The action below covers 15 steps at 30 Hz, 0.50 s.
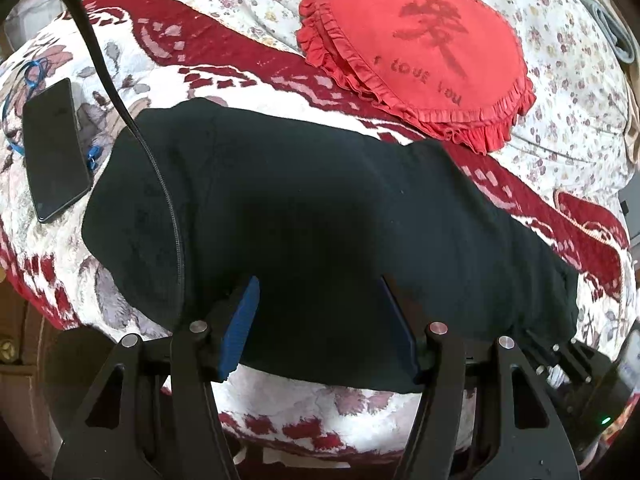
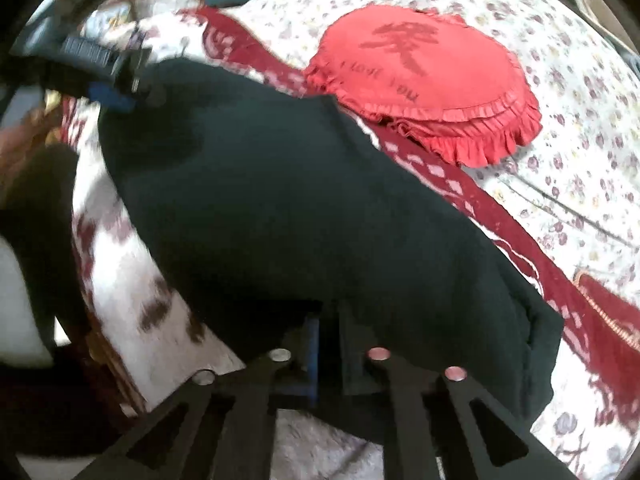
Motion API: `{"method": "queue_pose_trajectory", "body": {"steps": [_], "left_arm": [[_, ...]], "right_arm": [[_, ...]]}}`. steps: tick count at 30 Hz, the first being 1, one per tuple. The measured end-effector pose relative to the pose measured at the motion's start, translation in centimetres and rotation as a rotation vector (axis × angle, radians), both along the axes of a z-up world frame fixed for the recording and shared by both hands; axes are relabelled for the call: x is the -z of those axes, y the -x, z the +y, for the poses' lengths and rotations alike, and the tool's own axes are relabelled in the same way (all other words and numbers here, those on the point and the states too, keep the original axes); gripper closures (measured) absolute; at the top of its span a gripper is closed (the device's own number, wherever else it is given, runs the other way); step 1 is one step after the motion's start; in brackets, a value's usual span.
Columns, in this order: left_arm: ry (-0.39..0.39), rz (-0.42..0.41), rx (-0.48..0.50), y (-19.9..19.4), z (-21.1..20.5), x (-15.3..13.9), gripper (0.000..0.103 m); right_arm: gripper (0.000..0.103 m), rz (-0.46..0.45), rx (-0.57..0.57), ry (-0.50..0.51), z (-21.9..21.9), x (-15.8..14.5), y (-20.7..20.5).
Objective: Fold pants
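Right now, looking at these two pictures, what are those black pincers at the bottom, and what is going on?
They are two hand-held grippers, no robot arm; each carries a wide-angle camera looking along its fingers. The left gripper stands open over the black pants lying on a patterned blanket. The right gripper, in the blurrier view, looks closed on the pants' near edge. A red heart cushion and a dark phone lie nearby.

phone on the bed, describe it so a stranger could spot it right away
Start from the black pants spread across the red-and-white floral blanket. Just beyond their left end lies the phone, flat on the blanket beside a blue cord. It is the only flat, glossy black slab there.
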<state>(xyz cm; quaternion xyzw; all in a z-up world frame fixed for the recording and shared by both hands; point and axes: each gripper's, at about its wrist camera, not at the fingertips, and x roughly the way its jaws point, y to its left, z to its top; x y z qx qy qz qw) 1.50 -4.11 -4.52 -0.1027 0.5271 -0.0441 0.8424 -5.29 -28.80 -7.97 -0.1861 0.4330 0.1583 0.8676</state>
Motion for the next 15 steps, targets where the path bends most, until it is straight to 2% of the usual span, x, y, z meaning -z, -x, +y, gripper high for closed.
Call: {"method": "queue_pose_trajectory", "body": {"steps": [3,6,11,13,15], "left_arm": [[-0.002,-0.008,0.005,0.2,0.0,-0.2,0.042],[0.007,-0.019,-0.006,0.3,0.4,-0.5,0.042],[0.008,-0.009,-0.007,0.3,0.5,-0.2,0.042],[0.002,-0.012,0.001,0.3,0.4,-0.4,0.042],[-0.007,-0.021,0.002,0.3,0.4,-0.5,0.042]], "right_arm": [[0.100,0.033,0.030,-0.140,-1.1,-2.1,0.1],[0.100,0.058,0.018,-0.187,-1.4,-3.1,1.1],[0.100,0.153,0.048,-0.141,-1.2,0.6,1.2],[0.090,0.141,0.063,-0.163,-1.7,0.3,1.2],[0.052,0.135,0.085,-0.152,-2.2,-0.7,1.5]]}}
